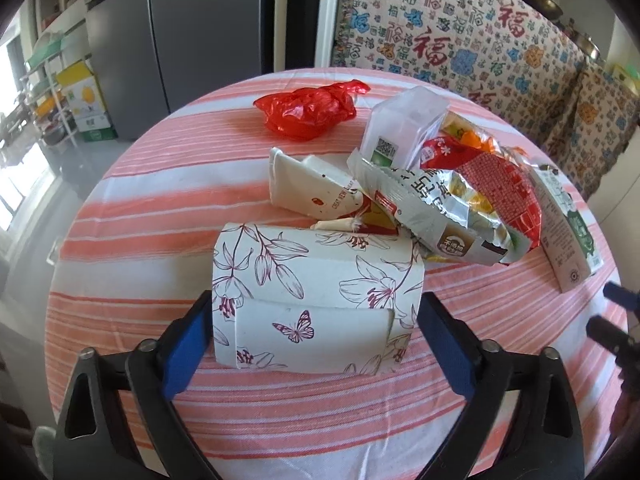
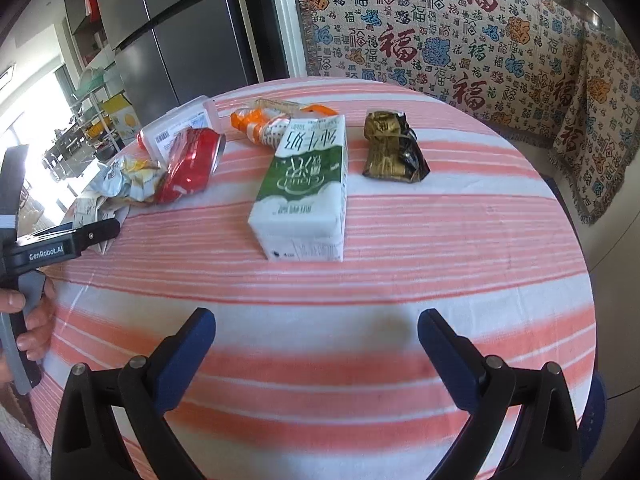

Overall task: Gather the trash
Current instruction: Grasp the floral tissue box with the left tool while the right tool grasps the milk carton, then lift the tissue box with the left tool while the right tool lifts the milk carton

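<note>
A floral paper cup (image 1: 316, 296) lies on its side on the pink-striped tablecloth (image 1: 160, 184). My left gripper (image 1: 316, 300) straddles it, and its blue pads (image 1: 188, 344) touch both ends of the cup. Behind it lie a crushed white cup (image 1: 316, 188), crumpled snack wrappers (image 1: 460, 208), a clear plastic box (image 1: 404, 128) and a red plastic bag (image 1: 312, 108). My right gripper (image 2: 316, 316) hangs open over bare cloth, nothing between its fingers. Ahead of it lie a green-and-white milk carton (image 2: 304, 196), a gold-black wrapper (image 2: 394, 152), a red can (image 2: 192, 164) and an orange wrapper (image 2: 264, 124).
The table is round, and its edge (image 2: 576, 240) drops off to the right. A sofa with a patterned cover (image 2: 440, 40) stands behind it, a grey fridge (image 1: 180, 32) at the back left. A hand (image 2: 32, 320) holds the left gripper's handle at the left edge.
</note>
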Demonstrator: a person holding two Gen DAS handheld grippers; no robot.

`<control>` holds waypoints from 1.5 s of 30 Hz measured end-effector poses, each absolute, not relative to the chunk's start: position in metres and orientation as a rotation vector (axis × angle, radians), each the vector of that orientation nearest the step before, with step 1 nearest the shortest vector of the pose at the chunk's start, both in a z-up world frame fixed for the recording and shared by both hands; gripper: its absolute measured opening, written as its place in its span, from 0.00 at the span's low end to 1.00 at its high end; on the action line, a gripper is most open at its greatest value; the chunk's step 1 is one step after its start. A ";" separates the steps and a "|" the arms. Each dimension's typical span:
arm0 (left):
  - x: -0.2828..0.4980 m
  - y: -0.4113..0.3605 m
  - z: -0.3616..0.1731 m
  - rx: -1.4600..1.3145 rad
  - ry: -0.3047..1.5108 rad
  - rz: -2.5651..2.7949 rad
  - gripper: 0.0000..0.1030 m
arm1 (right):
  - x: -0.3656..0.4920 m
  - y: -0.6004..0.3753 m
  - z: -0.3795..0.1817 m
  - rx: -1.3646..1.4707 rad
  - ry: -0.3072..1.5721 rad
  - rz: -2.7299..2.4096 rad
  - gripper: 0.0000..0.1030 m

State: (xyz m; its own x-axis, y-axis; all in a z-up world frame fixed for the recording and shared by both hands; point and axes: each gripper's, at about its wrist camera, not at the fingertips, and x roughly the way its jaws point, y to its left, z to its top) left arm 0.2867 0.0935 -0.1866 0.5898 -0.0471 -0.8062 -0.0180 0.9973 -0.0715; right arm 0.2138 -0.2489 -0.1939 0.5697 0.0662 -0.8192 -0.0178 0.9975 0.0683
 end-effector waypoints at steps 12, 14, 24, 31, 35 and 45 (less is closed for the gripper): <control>0.240 0.084 -0.180 -0.079 0.979 -0.088 0.80 | 0.290 -0.240 -0.187 0.093 1.148 0.106 0.46; 0.224 0.079 -0.177 -0.093 1.002 -0.117 0.80 | 0.271 -0.243 -0.182 0.092 1.173 0.120 0.46; 0.175 0.050 -0.179 -0.040 1.019 -0.143 0.82 | 0.196 -0.255 -0.175 0.071 1.312 0.172 0.58; 0.181 0.047 -0.174 -0.031 1.025 -0.116 0.86 | 0.218 -0.242 -0.176 0.021 1.372 0.165 0.68; 0.176 0.042 -0.171 0.020 1.008 -0.104 0.80 | 0.227 -0.228 -0.176 -0.060 1.339 0.132 0.44; 0.157 0.003 -0.135 -0.018 0.920 -0.243 0.79 | 0.179 -0.255 -0.130 0.004 1.196 0.144 0.46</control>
